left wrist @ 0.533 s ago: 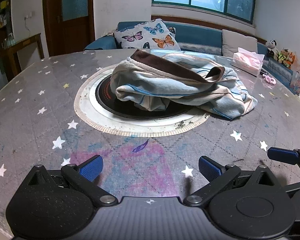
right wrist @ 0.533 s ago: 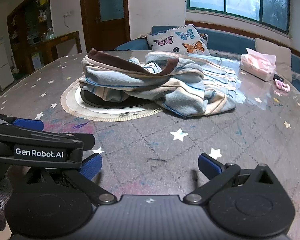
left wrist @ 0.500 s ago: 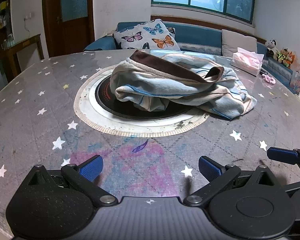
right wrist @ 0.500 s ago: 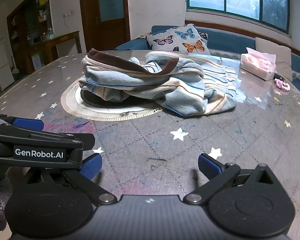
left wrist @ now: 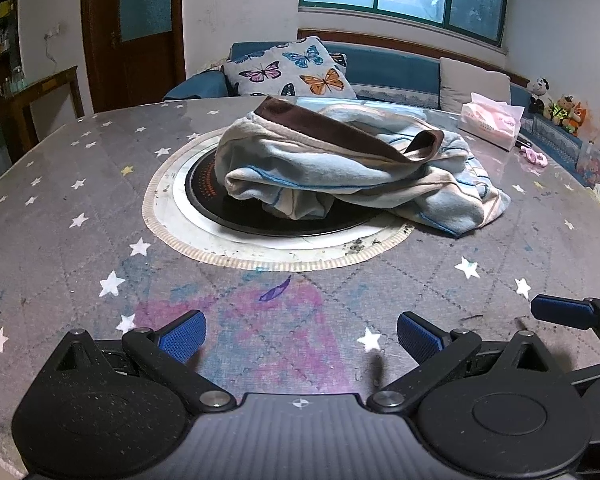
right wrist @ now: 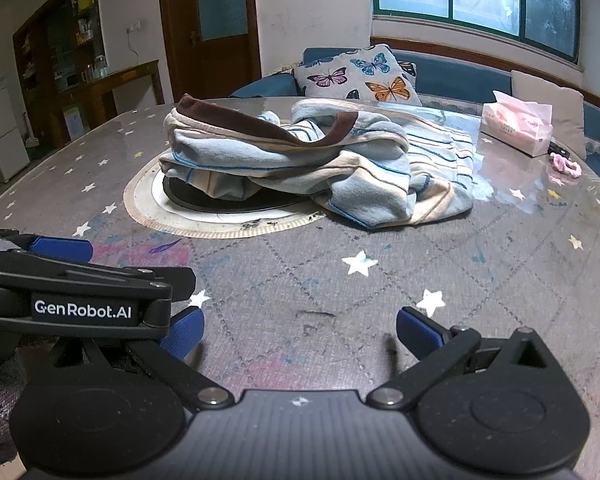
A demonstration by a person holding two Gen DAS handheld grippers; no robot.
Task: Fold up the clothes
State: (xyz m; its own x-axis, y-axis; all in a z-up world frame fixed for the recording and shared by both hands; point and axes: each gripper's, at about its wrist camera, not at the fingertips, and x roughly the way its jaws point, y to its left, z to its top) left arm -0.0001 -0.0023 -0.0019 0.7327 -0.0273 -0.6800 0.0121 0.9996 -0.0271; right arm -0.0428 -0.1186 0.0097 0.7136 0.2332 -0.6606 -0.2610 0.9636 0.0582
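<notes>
left hand-held gripper [left wrist: 298, 334]: tilted down over table [left wrist: 60, 200], jaws wide, empty | right hand-held gripper [right wrist: 298, 332]: alongside, wide, empty

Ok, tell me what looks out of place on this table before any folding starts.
The striped garment lies crumpled in a heap, draped partly over the black round cooktop set in the table. Dark crumbs dot the ring's near edge, and pink and blue stains mark the cloth.
</notes>
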